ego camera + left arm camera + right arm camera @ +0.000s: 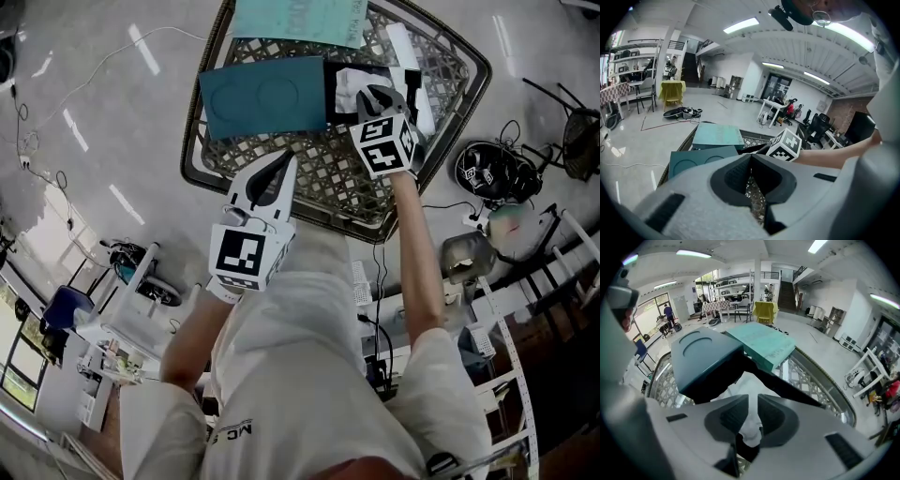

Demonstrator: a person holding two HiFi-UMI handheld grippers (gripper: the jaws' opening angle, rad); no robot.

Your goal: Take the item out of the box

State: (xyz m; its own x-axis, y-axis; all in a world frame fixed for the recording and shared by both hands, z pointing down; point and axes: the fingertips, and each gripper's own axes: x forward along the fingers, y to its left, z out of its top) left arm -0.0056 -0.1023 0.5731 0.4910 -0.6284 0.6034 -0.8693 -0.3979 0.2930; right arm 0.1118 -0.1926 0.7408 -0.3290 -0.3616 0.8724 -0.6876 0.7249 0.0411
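Head view: teal box (262,97) inside basket (188,145)

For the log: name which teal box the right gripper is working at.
The darker teal box, circles on its lid, open: the right gripper pinches the white item there. The lighter teal box lies beyond it.

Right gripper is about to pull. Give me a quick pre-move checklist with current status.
1. Right gripper shut on the white item: ok.
2. Dark teal box open, item exposed: ok.
3. Item out of the box: not ok, it lies inside.
4. Left gripper steadying the box: not ok, it is shut, empty and hovers over the wire basket.
5. Light teal box out of the way: ok.
6. Item free of snags underneath: cannot tell.
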